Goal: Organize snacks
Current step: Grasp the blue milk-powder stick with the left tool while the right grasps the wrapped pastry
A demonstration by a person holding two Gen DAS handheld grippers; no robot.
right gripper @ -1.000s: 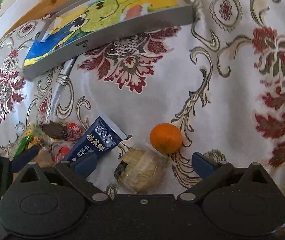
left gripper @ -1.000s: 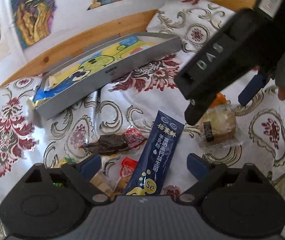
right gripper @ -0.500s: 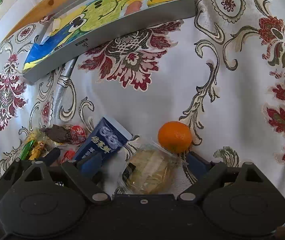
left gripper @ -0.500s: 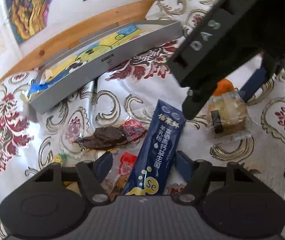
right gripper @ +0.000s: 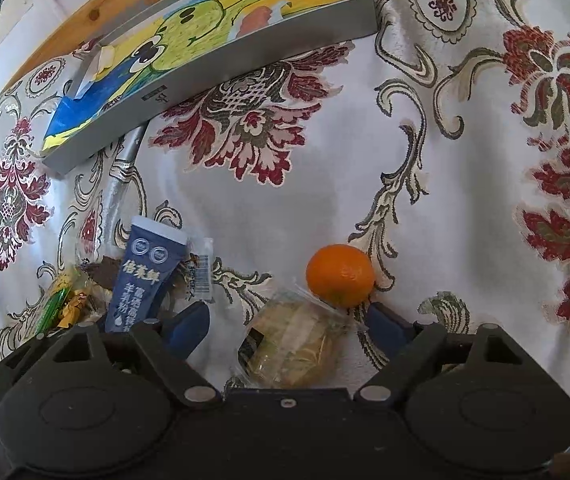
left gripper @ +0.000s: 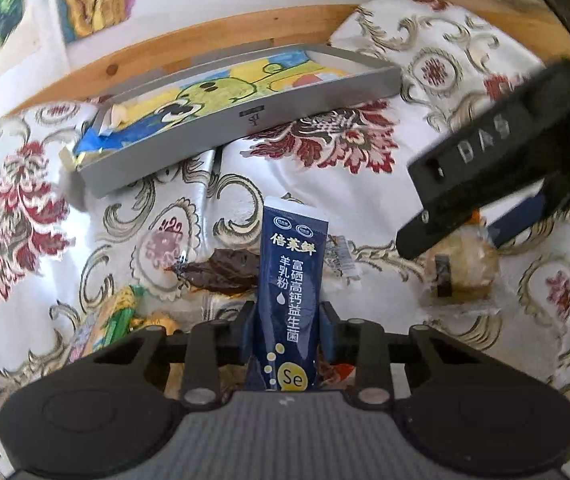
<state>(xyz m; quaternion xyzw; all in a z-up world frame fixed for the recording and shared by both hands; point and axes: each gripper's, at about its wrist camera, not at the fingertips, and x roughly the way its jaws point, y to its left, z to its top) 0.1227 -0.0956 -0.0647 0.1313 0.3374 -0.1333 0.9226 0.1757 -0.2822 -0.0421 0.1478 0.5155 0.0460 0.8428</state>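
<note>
Gripping the dark blue sachet at lower centre, the left gripper has it pinched and seems at the pickup step; next comes carrying it to the grey tray at upper centre. Right view: right gripper spread wide around the wrapped pastry, orange just beyond.

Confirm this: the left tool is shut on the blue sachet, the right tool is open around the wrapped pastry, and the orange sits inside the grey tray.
Wrong on one count. The orange sits on the tablecloth beside the wrapped pastry, not in the grey tray; the right wrist view shows it. The left tool is shut on the blue sachet, and the right tool is open around the pastry.
</note>
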